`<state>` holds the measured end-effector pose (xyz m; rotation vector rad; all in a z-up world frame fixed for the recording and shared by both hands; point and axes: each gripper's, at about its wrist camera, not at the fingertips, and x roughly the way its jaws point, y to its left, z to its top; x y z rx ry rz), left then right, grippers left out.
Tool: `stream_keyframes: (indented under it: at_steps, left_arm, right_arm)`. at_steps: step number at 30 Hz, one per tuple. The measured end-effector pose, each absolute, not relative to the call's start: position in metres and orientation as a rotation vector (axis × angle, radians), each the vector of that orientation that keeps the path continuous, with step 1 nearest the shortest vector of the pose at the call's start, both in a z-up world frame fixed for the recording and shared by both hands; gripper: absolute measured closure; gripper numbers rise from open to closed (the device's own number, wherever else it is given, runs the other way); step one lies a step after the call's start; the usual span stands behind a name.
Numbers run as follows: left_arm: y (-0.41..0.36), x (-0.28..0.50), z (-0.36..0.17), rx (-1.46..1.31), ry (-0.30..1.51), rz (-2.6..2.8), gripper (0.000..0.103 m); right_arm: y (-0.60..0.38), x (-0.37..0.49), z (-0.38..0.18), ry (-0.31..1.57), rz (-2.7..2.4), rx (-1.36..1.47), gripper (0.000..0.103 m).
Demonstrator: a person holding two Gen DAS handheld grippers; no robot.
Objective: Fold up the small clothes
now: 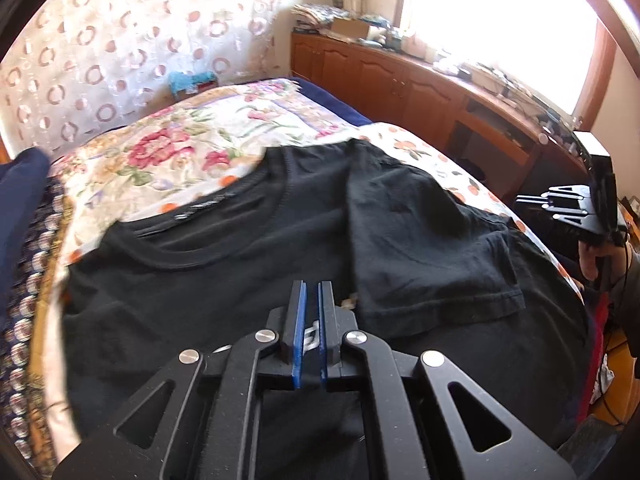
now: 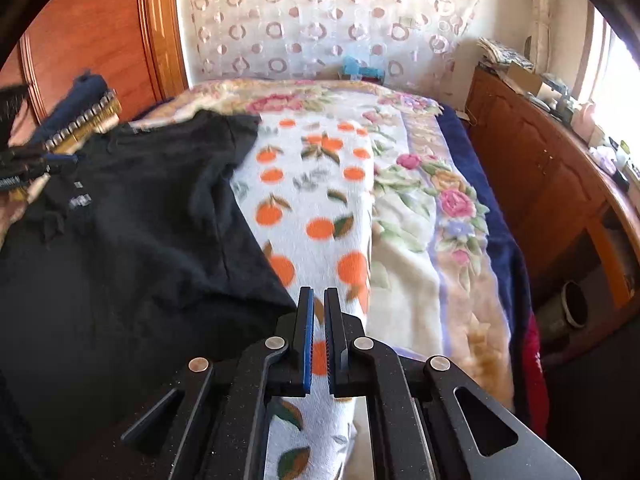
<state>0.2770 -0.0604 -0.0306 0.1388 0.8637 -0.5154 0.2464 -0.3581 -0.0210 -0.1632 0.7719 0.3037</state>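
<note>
A sunlit bedroom: we are looking over a bed (image 2: 404,312) where a black T-shirt (image 1: 224,280) is lying spread along its near edge, one sleeve folded inward. Our left gripper (image 1: 311,286) and right gripper (image 2: 319,292) are hovering clenched, grasping nothing.
</note>
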Motion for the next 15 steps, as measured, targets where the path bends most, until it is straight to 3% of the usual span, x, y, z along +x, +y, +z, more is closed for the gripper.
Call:
stream_keyframes:
  at_steps: [2,4,5,8,12,15]
  left_arm:
    - [-0.039,0.277,-0.027,0.122,0.854,-0.487,0.096]
    - [-0.021,0.28,-0.027,0.125,0.859,-0.435,0.075]
    - [-0.01,0.282,-0.028,0.126,0.86,-0.403,0.056]
    - [0.019,0.287,-0.031,0.129,0.875,-0.321,0.033]
    - [0.045,0.293,-0.036,0.096,0.873,-0.263,0.032]
    - [0.052,0.299,-0.045,0.104,0.902,-0.244,0.033]
  right_arm:
    - [-0.353,0.246,-0.014,0.753,0.32,-0.168,0.098]
    - [-0.344,0.249,-0.008,0.731,0.346,-0.178,0.098]
    - [-0.338,0.253,-0.005,0.724,0.362,-0.182,0.097]
    - [-0.316,0.268,-0.002,0.71,0.403,-0.198,0.087]
    - [-0.291,0.292,-0.004,0.704,0.445,-0.219,0.064]
    - [-0.278,0.316,-0.014,0.72,0.46,-0.235,0.063]
